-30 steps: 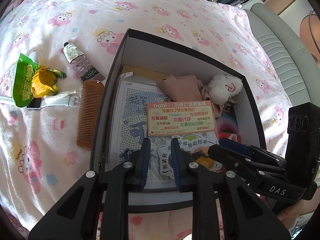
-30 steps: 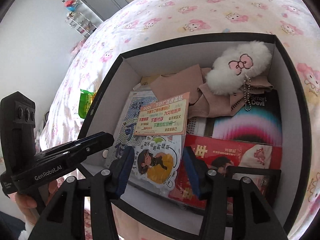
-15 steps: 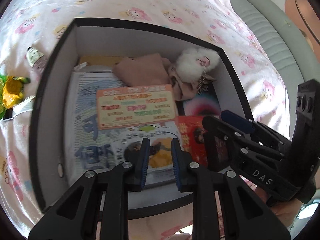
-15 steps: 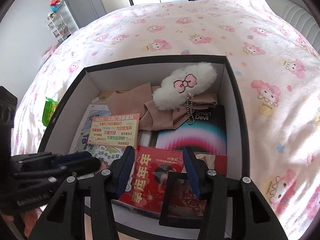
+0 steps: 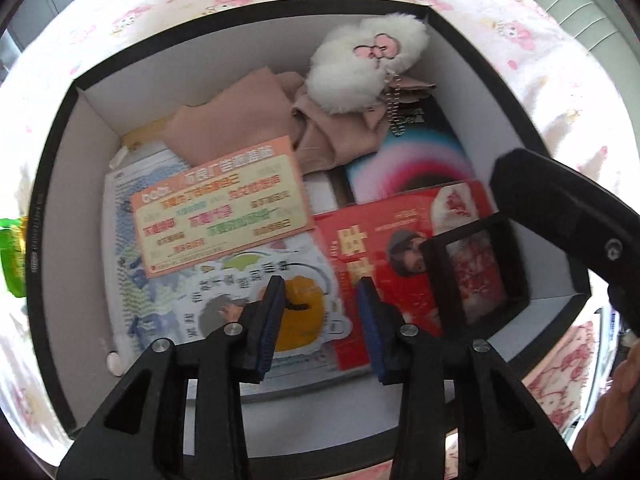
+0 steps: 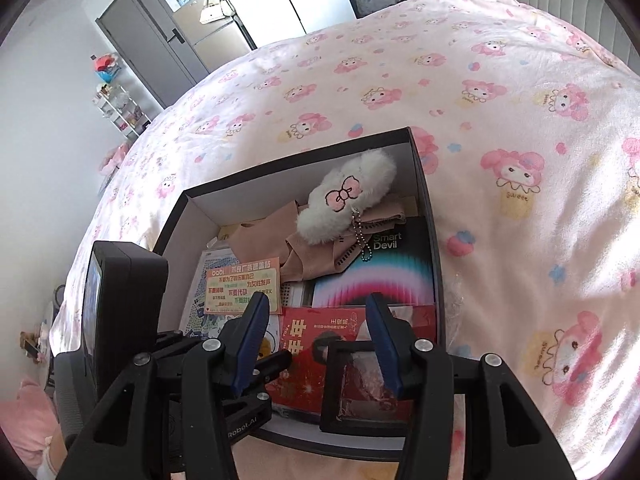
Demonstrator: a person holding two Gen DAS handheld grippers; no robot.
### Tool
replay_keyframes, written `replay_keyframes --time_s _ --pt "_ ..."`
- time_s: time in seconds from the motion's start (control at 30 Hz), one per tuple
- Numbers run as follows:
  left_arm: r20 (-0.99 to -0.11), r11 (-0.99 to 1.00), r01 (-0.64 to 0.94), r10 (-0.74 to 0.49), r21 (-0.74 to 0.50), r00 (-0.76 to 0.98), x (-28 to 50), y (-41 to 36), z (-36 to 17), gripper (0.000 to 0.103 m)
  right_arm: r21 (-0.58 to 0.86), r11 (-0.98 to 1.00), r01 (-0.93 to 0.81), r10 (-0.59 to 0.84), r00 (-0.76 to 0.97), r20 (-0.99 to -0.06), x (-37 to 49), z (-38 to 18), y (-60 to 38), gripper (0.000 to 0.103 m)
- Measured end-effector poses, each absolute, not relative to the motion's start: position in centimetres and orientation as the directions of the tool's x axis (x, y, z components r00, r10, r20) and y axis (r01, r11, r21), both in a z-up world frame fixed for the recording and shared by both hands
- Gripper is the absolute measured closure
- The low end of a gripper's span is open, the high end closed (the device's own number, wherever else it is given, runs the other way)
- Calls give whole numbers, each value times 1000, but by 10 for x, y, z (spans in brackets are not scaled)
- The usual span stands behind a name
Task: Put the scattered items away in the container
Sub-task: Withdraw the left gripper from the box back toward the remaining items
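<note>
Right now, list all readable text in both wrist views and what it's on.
"Smart Devil": black booklet in the box.
"babi": orange card; its Chinese lines are too small.
"Robot.AI": left hand-held gripper body, partly cut off.
Red booklet: large Chinese characters, unreadable to me.

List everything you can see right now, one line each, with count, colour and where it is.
box: one, black outside, white inside, on the bed
plush keychain: one, white with pink bow, far end of box
cloth: one, beige, under the plush
sticker card: one, orange, middle-left of box
booklet: one, red, near-right of box
picture frame: one, black, on the booklet
dark book: one, black with pink-blue arcs, right side
green packet: one, outside box, left
bedsheet: one, pink cartoon print
left tool: one, black, blue pads, open
right tool: one, same, open, above the frame
</note>
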State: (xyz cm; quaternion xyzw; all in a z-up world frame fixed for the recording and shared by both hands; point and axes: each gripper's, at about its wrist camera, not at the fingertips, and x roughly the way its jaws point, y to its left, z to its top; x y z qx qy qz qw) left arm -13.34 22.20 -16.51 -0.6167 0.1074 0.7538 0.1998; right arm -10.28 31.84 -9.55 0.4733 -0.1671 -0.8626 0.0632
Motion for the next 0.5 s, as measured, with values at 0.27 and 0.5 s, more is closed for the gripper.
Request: replay_keyframes --time_s 0.27,0.5 --pt "-950 -931 -297 269 -213 -161 -146 160 -154 68 362 -932 -1 -311 -509 -802 -105 -107 297 57" --pt "-929 -939 -243 296 -241 -223 -146 126 -139 68 363 -930 54 -347 -455 -820 -105 -124 261 57"
